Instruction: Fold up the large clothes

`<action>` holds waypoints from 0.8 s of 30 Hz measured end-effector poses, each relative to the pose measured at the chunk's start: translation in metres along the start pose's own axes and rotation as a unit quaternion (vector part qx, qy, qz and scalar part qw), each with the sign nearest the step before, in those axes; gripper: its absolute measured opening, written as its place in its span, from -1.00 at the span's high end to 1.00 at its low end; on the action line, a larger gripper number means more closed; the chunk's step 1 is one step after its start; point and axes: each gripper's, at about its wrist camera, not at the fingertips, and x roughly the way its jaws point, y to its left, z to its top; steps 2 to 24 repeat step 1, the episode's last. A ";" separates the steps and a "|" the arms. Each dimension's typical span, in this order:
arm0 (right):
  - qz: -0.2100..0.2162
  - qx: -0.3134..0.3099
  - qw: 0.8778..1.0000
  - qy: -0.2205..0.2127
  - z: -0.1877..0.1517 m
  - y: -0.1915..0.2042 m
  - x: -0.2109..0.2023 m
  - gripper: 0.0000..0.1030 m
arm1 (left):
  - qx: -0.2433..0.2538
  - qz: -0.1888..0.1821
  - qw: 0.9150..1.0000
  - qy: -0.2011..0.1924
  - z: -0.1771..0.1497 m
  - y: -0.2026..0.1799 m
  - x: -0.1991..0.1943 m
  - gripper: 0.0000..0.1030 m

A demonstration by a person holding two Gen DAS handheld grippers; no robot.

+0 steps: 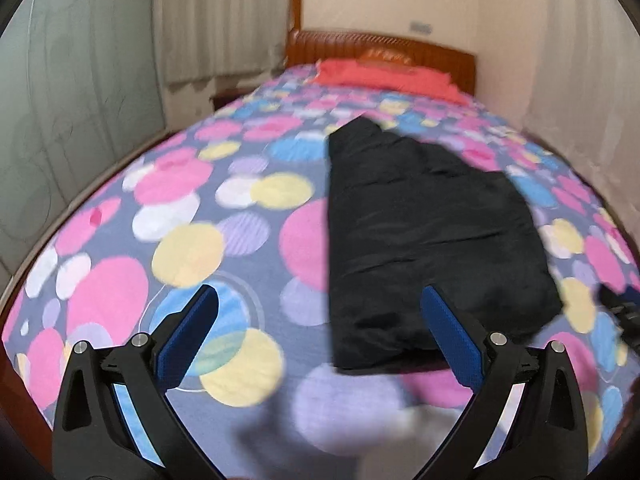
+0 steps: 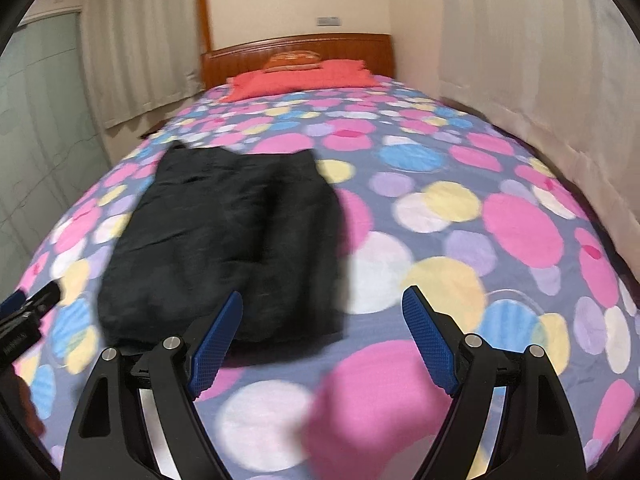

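Note:
A black garment (image 1: 420,232) (image 2: 232,240) lies flat on the bed, folded into a long strip that runs toward the headboard. My left gripper (image 1: 320,296) hangs open over the garment's near left corner, its right pad above the black cloth and its left pad above the sheet. My right gripper (image 2: 322,300) is open too, above the near right corner, with only the left pad over the cloth. Neither holds anything. Both views are blurred by motion. The left gripper's tip (image 2: 32,304) shows at the left edge of the right wrist view.
The bed sheet (image 1: 192,240) (image 2: 500,240) is grey-blue with big pink, yellow, blue and white dots. Red pillows (image 2: 300,76) lie by the wooden headboard (image 2: 296,52). Curtains (image 2: 520,60) hang on both sides and a glass door (image 2: 36,120) stands at the left.

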 end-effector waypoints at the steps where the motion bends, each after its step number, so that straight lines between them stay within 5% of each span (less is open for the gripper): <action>1: -0.018 0.008 1.000 0.001 0.001 -0.016 0.008 -0.57 | -0.008 0.006 1.000 0.009 0.000 0.009 0.010 -0.96; 24: -0.018 0.008 1.000 0.001 0.001 -0.016 0.008 -0.57 | -0.008 0.006 1.000 0.009 0.000 0.009 0.010 -0.96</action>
